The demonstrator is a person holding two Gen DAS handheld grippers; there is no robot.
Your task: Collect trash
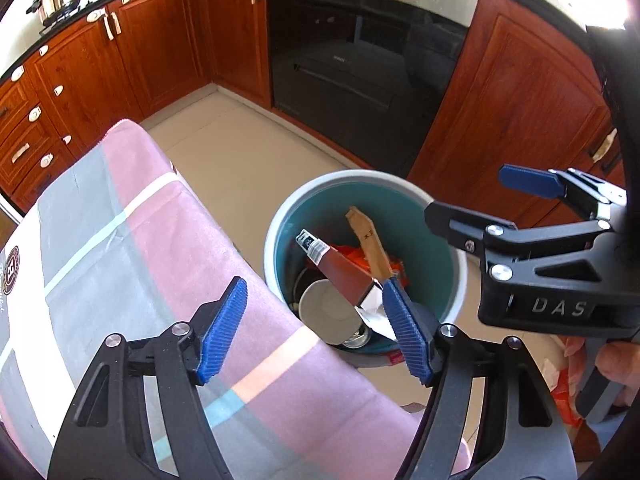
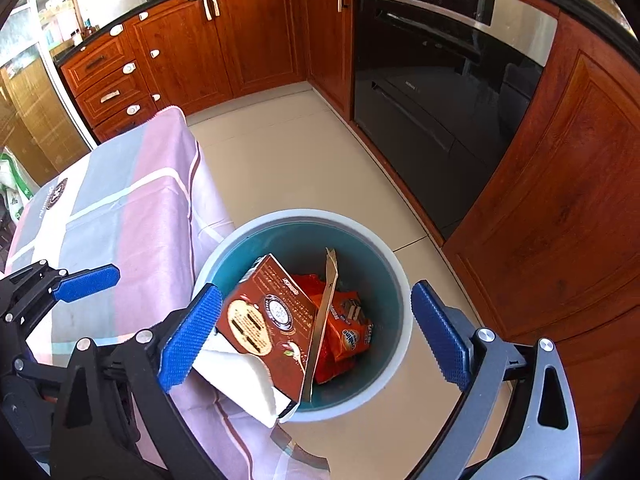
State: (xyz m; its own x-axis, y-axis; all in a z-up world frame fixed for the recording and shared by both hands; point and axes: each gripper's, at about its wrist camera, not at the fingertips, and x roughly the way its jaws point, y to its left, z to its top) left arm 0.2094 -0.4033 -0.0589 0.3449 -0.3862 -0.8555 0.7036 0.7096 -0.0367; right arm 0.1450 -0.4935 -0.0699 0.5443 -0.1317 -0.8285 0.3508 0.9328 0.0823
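1. Left wrist view: left gripper hangs with jaws wide and empty, straddling the striped cloth surface edge; the bin lies ahead and right, with the brown carton slanting up-left inside.
2. Right wrist view: right gripper, jaws spread widest and empty, sits directly over the bin, nearer it; the brown carton and an orange wrapper lie inside, with perhaps tissue over the rim.

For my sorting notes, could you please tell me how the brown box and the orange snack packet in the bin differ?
The brown box is stiff and flat-sided; the orange snack packet is soft and crumpled. The brown box leans tilted, its top near the rim; the orange snack packet lies lower, partly under it. Both are inside the bin, and neither is held.
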